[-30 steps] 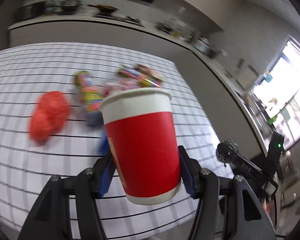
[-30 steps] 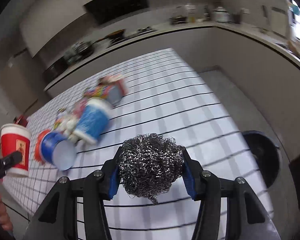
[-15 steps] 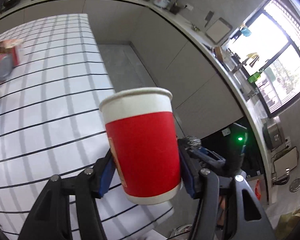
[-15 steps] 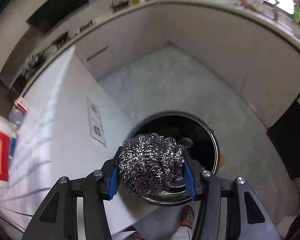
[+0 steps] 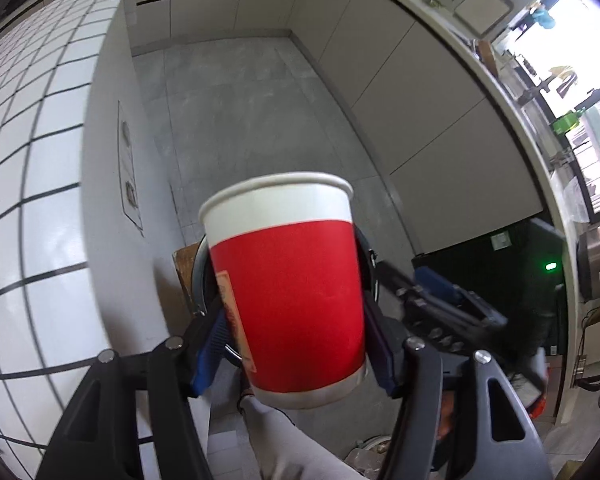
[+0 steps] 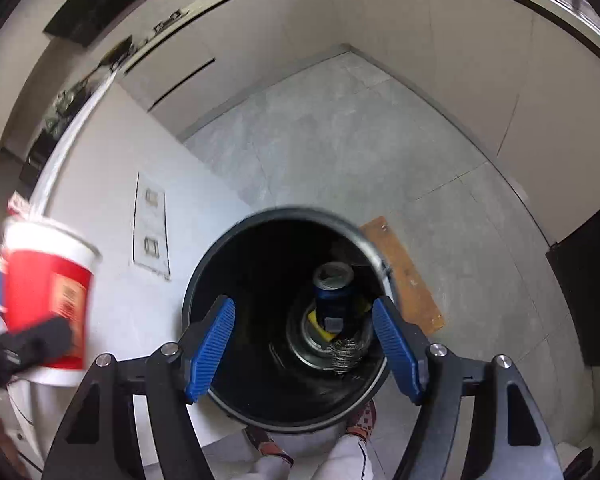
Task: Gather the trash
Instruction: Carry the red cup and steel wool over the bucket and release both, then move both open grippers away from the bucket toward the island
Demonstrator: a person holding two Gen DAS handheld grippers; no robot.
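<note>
Left wrist view: the left gripper (image 5: pixel 296 344) has the red paper cup (image 5: pixel 292 292) between its jaws, which are easing open, pads close against the cup's sides, above the floor beside the table (image 5: pixel 40 168).

Right wrist view: the right gripper (image 6: pixel 304 350) hangs over the black bin (image 6: pixel 220 280), jaws opening with nothing between them. The steel scrubber (image 6: pixel 346 354) lies at the bottom by a blue can (image 6: pixel 334 292).

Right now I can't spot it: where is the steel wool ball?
Right wrist view: the steel wool ball lies at the bottom of the black bin, just below the blue can.
</note>
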